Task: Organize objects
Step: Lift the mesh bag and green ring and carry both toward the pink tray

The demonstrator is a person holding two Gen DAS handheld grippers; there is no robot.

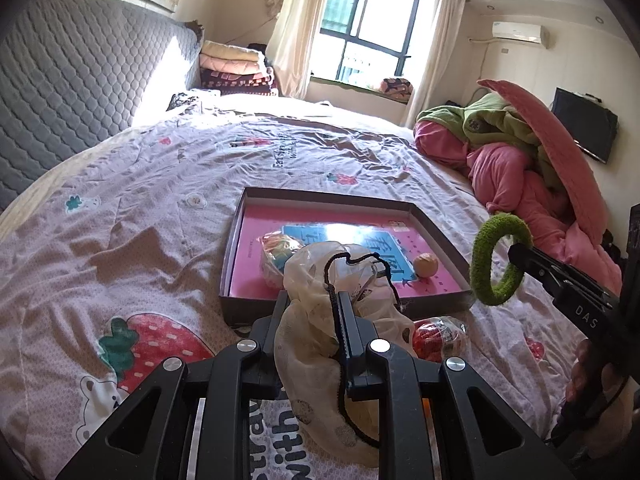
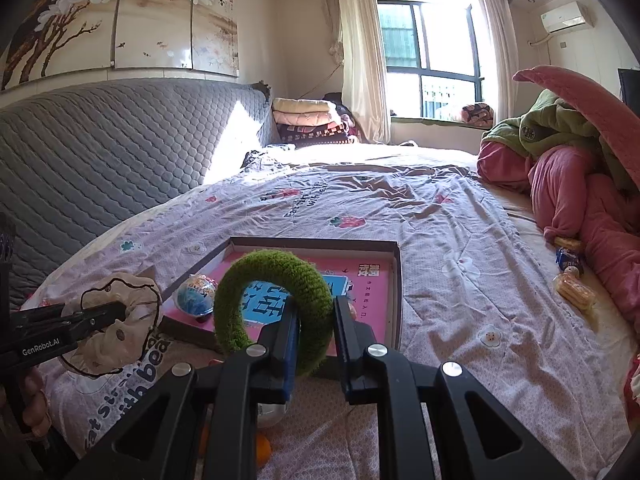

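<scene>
A cream scrunchie with black trim (image 1: 312,268) is pinched in my left gripper (image 1: 312,304), which is shut on it and held above the bedspread just short of the box. A fuzzy green ring scrunchie (image 2: 276,264) stands upright in my right gripper (image 2: 316,312), shut on its lower part. Each wrist view also catches the other gripper: the right gripper (image 1: 516,251) with the green ring (image 1: 479,264) at the right, the left gripper (image 2: 124,308) with the cream scrunchie (image 2: 116,332) at the left. Ahead lies a shallow cardboard box (image 1: 328,196) (image 2: 396,292) holding a pink book.
In the box lie an orange ball (image 1: 425,265) and a wrapped blue globe toy (image 2: 196,294). A red wrapped item (image 1: 438,338) sits on the bedspread by the box's near corner. Snack packets (image 2: 572,292) lie beside a pink and green bedding heap (image 2: 580,168). The grey headboard (image 2: 100,152) stands left.
</scene>
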